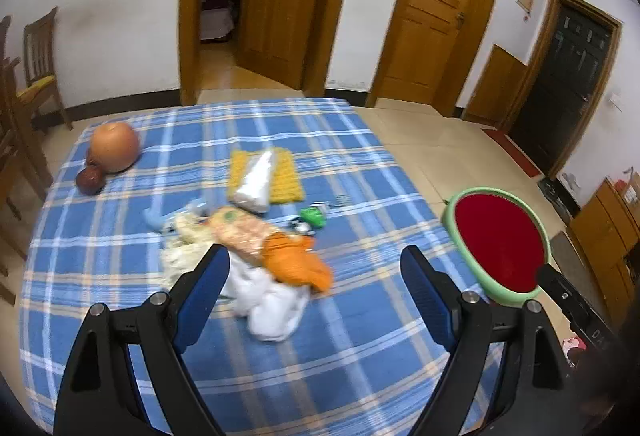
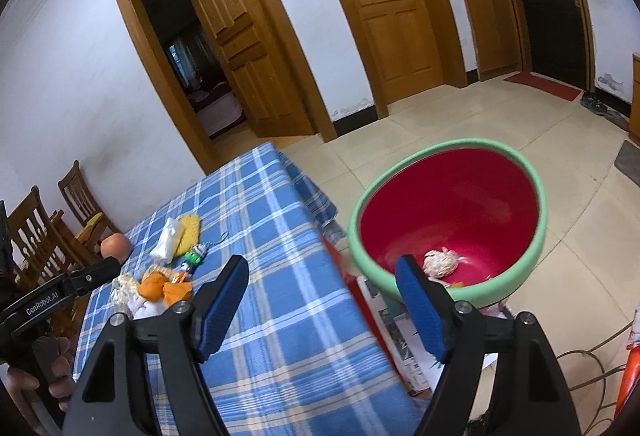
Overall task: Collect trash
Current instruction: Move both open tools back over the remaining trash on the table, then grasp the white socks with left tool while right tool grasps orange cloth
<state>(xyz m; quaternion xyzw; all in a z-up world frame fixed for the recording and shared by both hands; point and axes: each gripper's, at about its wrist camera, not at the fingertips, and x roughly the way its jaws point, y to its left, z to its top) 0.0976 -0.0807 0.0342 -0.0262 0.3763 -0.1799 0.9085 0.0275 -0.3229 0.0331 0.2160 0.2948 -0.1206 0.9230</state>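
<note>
A pile of trash lies mid-table: a white plastic bag [image 1: 272,304], an orange wrapper [image 1: 296,264], a printed snack bag [image 1: 240,232], crumpled cream paper [image 1: 184,236] and a small green piece [image 1: 314,216]. My left gripper [image 1: 314,252] hovers open just in front of the pile, the white bag low between its blue pads, untouched. Right of the table stands a red basin with a green rim [image 2: 520,172], holding a crumpled cream wad [image 2: 440,262]. My right gripper [image 2: 322,260] stands open and empty over the table's right edge, near the basin.
A blue plaid cloth [image 1: 360,164] covers the table. On it: a white packet [image 1: 256,180] on a yellow mat [image 1: 286,176], a big orange round fruit [image 1: 114,146], a dark red one [image 1: 90,180]. Wooden chairs [image 2: 36,240] stand left; boxes and cables [image 2: 404,348] lie below the basin.
</note>
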